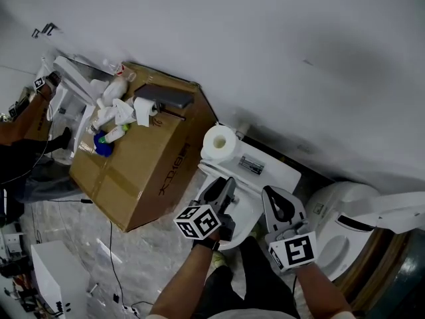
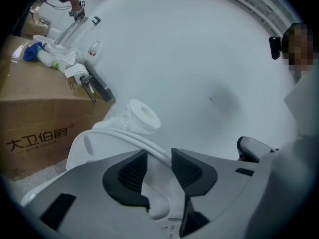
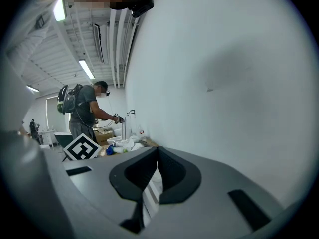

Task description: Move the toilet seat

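Observation:
The white toilet seat (image 1: 247, 212) lies between my two grippers, below the tank (image 1: 272, 168). In the left gripper view the seat (image 2: 94, 141) stands raised, and its thin curved rim runs into the gap between the jaws. My left gripper (image 1: 223, 190) (image 2: 159, 166) is open around that rim, and I see no pad pressing on it. My right gripper (image 1: 279, 208) (image 3: 157, 153) is just right of the seat. It points at the white wall, shut, with its tips meeting and nothing held.
A toilet paper roll (image 1: 219, 143) (image 2: 142, 116) stands on the tank. A cardboard box (image 1: 149, 165) (image 2: 30, 128) with bottles and rags on top stands to the left. A second toilet (image 1: 335, 238) is at right. A person (image 1: 26, 131) (image 3: 87, 113) works at far left.

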